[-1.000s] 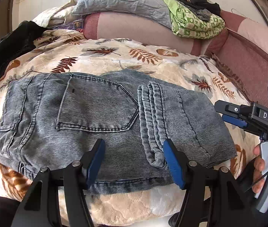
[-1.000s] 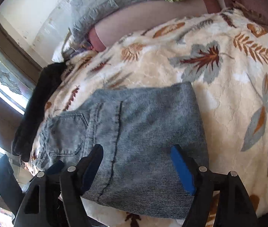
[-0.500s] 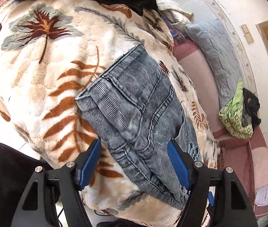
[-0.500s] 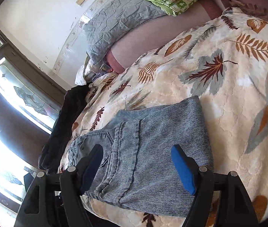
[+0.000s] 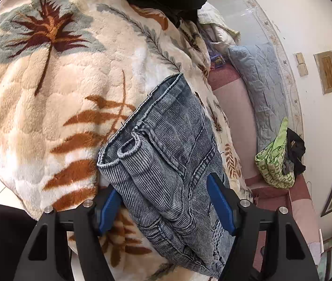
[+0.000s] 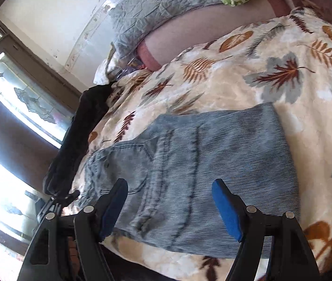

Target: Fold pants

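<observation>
The pants [image 5: 166, 164] are gray-blue denim, already folded into a compact bundle, and they lie on the leaf-patterned blanket [image 5: 48, 93], close to the blanket's near edge. From the left wrist view the waistband end with a belt loop points toward the middle of the blanket; from the right wrist view the smooth folded end lies toward the big maple leaf print on the blanket.

The left gripper [image 5: 166, 201] stands around the waistband end of the pants. Its jaws are closing a little at this moment, with the denim between them, but the blue pads do not seem to press the cloth yet, so I judge it as released. The right gripper [image 6: 170, 208] hangs over the other end of the pants [image 6: 201, 164], near the blanket's edge, with its jaws wide apart and nothing clamped; this picture is somewhat blurred, so whether the pads brush the cloth I cannot say for sure.

About handling: the denim looks thick and ribbed, so it is soft but has some body, and several layers together will be rather heavy and will sag if lifted from one point. It is not slippery and not fragile. The plush blanket under it is soft and could be pinched together with the cloth. A good hold, I think, is on the thick seamed edges: the waistband for the left, the folded edge for the right.
</observation>
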Action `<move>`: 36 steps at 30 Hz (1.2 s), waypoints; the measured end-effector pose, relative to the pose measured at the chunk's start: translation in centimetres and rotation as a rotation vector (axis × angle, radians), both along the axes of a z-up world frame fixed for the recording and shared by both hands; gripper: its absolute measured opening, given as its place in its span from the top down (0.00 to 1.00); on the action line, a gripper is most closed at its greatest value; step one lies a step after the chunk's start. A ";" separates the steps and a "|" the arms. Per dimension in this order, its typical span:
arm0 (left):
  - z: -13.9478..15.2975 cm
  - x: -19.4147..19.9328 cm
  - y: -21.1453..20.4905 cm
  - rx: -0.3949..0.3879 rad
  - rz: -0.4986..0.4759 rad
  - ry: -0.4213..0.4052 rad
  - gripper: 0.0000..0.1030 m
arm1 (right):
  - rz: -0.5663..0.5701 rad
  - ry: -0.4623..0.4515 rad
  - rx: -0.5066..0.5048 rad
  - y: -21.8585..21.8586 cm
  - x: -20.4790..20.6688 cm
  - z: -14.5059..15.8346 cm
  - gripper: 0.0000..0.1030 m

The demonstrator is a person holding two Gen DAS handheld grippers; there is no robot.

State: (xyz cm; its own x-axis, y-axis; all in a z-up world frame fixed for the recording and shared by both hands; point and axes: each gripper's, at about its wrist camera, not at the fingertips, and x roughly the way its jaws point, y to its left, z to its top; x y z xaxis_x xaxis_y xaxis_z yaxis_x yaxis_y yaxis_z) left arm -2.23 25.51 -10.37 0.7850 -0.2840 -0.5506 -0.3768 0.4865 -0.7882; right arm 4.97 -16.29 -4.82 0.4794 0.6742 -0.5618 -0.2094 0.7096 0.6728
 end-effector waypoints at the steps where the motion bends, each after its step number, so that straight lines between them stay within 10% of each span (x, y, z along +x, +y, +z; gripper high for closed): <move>1: 0.0 0.1 0.0 0.013 -0.001 0.007 0.45 | 0.045 0.023 0.024 1.6 0.5 0.3 0.25; 4: -0.4 0.4 0.5 0.042 -0.005 0.035 0.74 | 0.164 0.128 0.062 7.0 3.0 0.2 0.23; 9: 0.6 0.4 -0.1 0.134 -0.033 0.007 0.85 | 0.179 0.468 0.048 12.8 8.4 -6.1 0.19; 12: 1.4 0.3 -0.5 0.188 -0.043 -0.009 0.86 | 0.148 0.496 0.062 12.9 8.8 -5.3 0.15; 24: 3.1 0.4 -2.1 0.310 -0.036 0.024 0.86 | 0.161 0.429 0.073 10.8 8.5 -2.9 0.11; 36: 11.5 1.3 -10.2 0.670 -0.123 -0.041 0.90 | -0.047 0.149 0.160 -4.6 3.4 -1.2 0.11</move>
State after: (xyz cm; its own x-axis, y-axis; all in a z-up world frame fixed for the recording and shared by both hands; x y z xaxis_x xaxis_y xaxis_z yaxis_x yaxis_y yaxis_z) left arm -0.89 15.33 1.13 0.7926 0.0192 -0.6095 -0.2639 0.9119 -0.3144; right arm 8.35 -20.87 -6.05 0.4317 0.7392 -0.5169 -0.0683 0.5982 0.7984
